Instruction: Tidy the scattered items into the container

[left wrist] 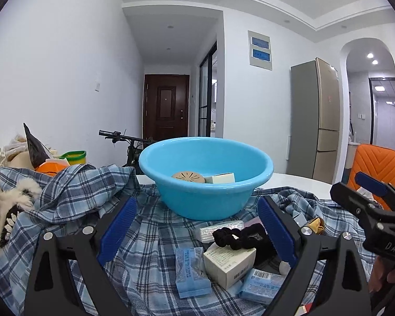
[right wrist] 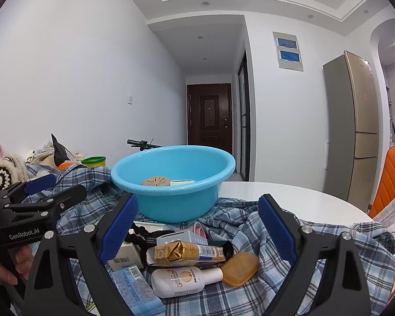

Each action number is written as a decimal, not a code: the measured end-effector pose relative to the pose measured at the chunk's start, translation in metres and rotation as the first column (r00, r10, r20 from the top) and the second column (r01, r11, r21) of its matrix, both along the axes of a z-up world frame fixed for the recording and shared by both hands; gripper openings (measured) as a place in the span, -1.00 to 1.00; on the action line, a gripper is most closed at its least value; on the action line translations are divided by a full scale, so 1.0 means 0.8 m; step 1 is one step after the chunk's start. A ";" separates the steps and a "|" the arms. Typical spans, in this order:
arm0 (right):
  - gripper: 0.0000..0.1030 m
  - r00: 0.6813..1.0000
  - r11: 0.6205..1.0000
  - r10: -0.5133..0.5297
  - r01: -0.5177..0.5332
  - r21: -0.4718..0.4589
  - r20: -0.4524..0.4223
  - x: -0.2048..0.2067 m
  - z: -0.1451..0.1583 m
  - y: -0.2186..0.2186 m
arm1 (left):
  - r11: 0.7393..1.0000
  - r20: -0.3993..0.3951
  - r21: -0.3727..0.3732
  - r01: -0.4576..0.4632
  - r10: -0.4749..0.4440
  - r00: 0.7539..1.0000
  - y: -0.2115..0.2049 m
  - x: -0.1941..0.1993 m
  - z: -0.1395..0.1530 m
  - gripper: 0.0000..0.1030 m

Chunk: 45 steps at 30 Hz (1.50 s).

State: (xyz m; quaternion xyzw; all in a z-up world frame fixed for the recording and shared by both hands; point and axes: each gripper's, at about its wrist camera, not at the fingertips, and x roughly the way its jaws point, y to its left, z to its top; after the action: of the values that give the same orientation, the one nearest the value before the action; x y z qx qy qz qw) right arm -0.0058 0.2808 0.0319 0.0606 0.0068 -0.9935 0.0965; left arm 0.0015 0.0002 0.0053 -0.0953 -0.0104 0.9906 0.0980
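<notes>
Both grippers, left gripper (left wrist: pixel 197 223) and right gripper (right wrist: pixel 197 223), hover with jaws spread wide and empty over the scattered items (right wrist: pixel 187 260) on the plaid cloth (right wrist: pixel 250 297), just before the blue basin (left wrist: pixel 205 181), likely choosing a pick.

You are looking at "GenRobot.AI" on the left gripper (right wrist: pixel 43 189) body, "DAS" on the right gripper (left wrist: pixel 366 192) (other labels are blurring out).

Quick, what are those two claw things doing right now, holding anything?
Left gripper: open, fingers spread wide, holding nothing.
Right gripper: open too, fingers empty above the scattered items.
</notes>
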 end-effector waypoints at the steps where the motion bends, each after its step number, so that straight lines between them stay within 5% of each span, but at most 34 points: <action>1: 0.78 1.000 1.000 0.002 -0.002 0.004 -0.002 0.000 -0.001 -0.001 | 1.000 0.000 0.002 -0.003 0.003 1.000 -0.001 -0.001 -0.001 0.84; 10: 0.78 0.999 0.999 0.006 -0.007 0.032 0.033 -0.010 -0.004 -0.006 | 1.000 0.028 0.015 -0.005 0.004 1.000 -0.003 -0.009 -0.006 0.84; 19: 0.78 0.985 0.999 -0.035 0.029 0.040 0.168 -0.042 -0.014 -0.005 | 0.999 0.073 -0.009 -0.036 0.037 0.997 0.001 -0.019 -0.013 0.96; 45: 0.99 0.975 0.993 -0.120 0.115 0.038 0.185 -0.043 -0.018 0.000 | 0.996 0.097 -0.042 -0.077 0.080 0.992 0.004 -0.022 -0.013 1.00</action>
State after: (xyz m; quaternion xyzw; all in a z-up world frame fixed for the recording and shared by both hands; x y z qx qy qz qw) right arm -0.0403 0.2806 0.0177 0.1551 0.0074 -0.9872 0.0372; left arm -0.0161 0.0036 -0.0055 -0.1452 0.0000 0.9878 0.0565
